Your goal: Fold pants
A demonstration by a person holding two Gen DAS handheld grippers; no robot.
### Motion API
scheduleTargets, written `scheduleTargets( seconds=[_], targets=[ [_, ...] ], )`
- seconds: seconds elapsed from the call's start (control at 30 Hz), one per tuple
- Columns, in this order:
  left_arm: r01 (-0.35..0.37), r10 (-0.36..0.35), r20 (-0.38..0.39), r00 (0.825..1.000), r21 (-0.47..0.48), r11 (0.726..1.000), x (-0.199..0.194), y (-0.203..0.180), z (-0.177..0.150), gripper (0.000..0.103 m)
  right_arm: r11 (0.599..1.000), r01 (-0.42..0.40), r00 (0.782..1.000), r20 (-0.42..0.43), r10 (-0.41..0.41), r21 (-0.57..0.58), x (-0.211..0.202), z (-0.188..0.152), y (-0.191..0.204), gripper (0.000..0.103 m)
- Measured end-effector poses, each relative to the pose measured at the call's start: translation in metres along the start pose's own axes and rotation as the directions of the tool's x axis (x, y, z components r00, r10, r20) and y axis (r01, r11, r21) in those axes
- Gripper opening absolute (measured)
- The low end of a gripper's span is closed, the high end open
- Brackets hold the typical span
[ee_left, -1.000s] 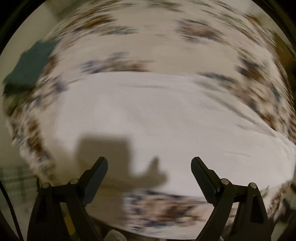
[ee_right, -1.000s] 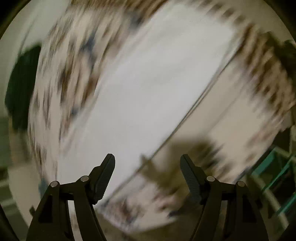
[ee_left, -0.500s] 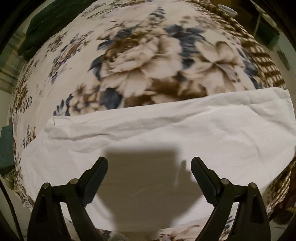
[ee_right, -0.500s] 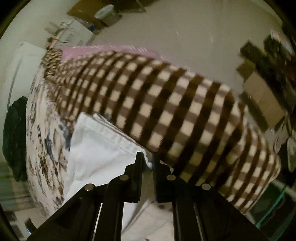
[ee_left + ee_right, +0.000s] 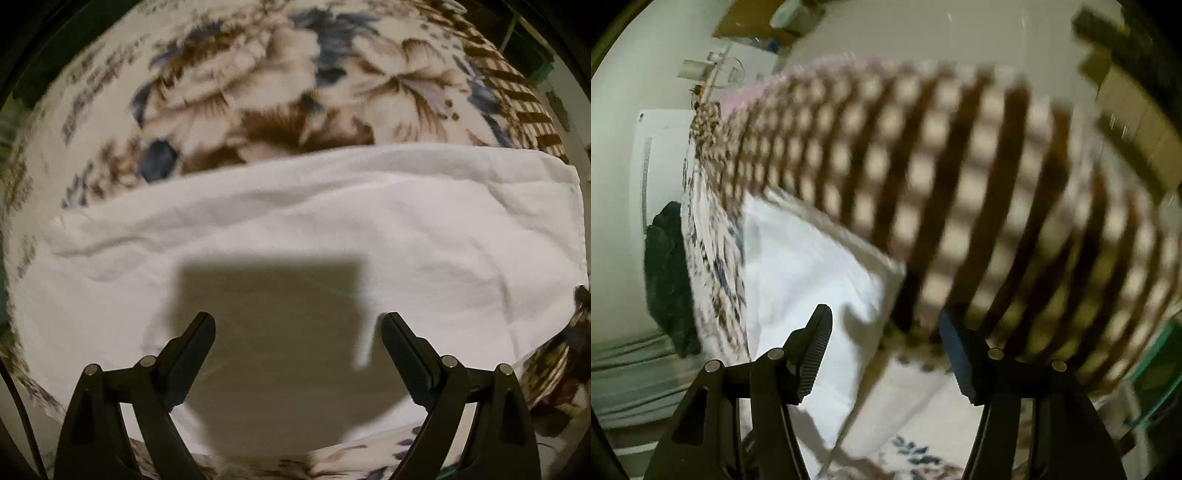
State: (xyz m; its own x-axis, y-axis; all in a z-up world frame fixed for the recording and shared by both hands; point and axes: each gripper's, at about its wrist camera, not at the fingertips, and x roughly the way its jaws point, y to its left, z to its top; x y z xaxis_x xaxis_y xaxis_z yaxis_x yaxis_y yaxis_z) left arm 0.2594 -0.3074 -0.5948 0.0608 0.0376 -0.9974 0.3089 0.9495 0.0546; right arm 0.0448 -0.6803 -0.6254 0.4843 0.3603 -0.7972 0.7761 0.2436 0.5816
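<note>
White cotton pants (image 5: 295, 229) lie flat on your floral blanket (image 5: 258, 92), long axis crosswise beneath your left gripper (image 5: 298, 332), wide open and empty. Your right gripper (image 5: 884, 325) is opening over their corner, gripping nothing.

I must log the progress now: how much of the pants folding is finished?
Done: the white pants lie as a flat, long band on the floral blanket, apparently folded lengthwise. In hand: nothing; the left gripper hovers open above them, and the right gripper is opening beside their end, gripping nothing. Left: probably the crosswise folds.
</note>
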Motion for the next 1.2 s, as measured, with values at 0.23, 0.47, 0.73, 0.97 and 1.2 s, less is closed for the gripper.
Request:
scheduleTargets(
  seconds=[0.23,0.47,0.73,0.97,1.2],
  targets=[
    [0.080,-0.083,-0.047,0.995,-0.060,0.995,0.025,0.017,0.005,0.102,0.930,-0.365,0.926,0.118,0.358,0.038,0.015,-0.004,-0.002,0.062],
    [0.068,-0.075,-0.084,0.994,-0.080,0.994,0.048,0.020,0.015,0.103,0.932,-0.362,0.931,0.049,0.363,-0.032,0.049,0.005,0.020,0.058],
    [0.043,-0.054,-0.118,0.992,-0.097,0.994,0.041,0.022,0.025,0.103,0.968,-0.184,0.979,0.061,0.197,-0.168,0.066,0.000,0.070,0.008],
    [-0.019,0.003,-0.127,0.992,-0.121,0.993,0.024,0.055,0.026,0.103,0.960,-0.127,0.980,0.117,0.160,-0.248,0.041,-0.030,0.132,0.007],
    [-0.017,0.005,-0.075,0.997,-0.155,0.988,-0.010,0.119,0.021,0.103,0.948,-0.115,0.981,0.117,0.156,-0.298,0.023,-0.077,0.177,0.007]
  ],
)
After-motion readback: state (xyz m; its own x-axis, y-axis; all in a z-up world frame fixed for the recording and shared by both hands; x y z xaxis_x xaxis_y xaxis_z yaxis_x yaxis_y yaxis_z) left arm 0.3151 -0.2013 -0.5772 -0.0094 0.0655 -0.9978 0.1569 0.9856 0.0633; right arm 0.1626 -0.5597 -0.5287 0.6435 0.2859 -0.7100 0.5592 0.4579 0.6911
